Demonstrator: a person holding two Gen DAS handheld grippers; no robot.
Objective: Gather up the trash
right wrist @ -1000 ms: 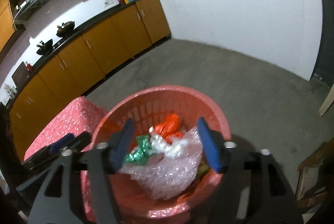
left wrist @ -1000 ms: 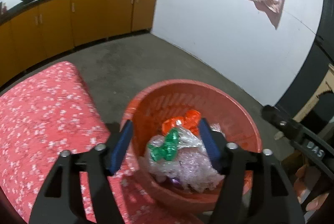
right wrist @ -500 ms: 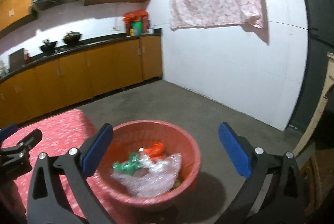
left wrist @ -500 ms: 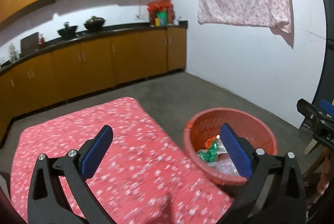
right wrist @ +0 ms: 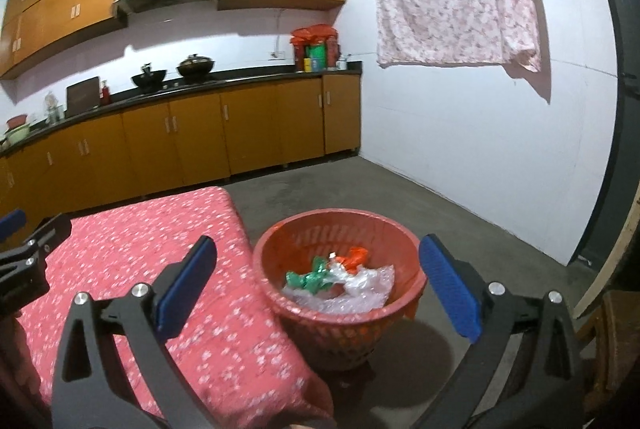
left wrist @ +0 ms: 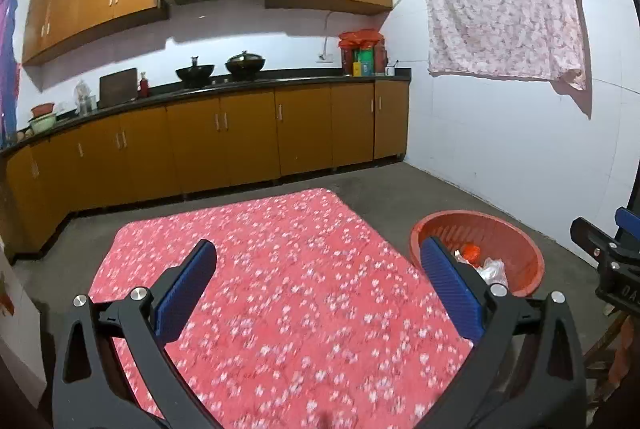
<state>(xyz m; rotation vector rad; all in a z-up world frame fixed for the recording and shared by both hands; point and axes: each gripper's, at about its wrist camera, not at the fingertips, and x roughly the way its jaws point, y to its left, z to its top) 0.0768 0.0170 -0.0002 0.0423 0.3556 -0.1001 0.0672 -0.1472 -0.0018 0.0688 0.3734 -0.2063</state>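
In the left wrist view, the left gripper [left wrist: 318,287] hangs over the surface [left wrist: 280,269], which wears a red flowered cloth; its blue fingers [left wrist: 186,287] are spread wide with nothing between them. The basket [left wrist: 516,229], red plastic, stands on the floor just beside the surface's right edge, with trash [left wrist: 482,263] partly visible inside behind the right finger. The right gripper [left wrist: 608,249] shows at the frame's right edge, beyond the basket. In the right wrist view, the right gripper [right wrist: 318,287] is above the basket [right wrist: 304,235], fingers [right wrist: 450,287] wide apart and empty. The trash [right wrist: 340,283] lies in the basket: clear crumpled plastic, a green wrapper and an orange scrap. The surface [right wrist: 132,241] touches the basket's left side, and the left gripper [right wrist: 28,249] shows over its far left.
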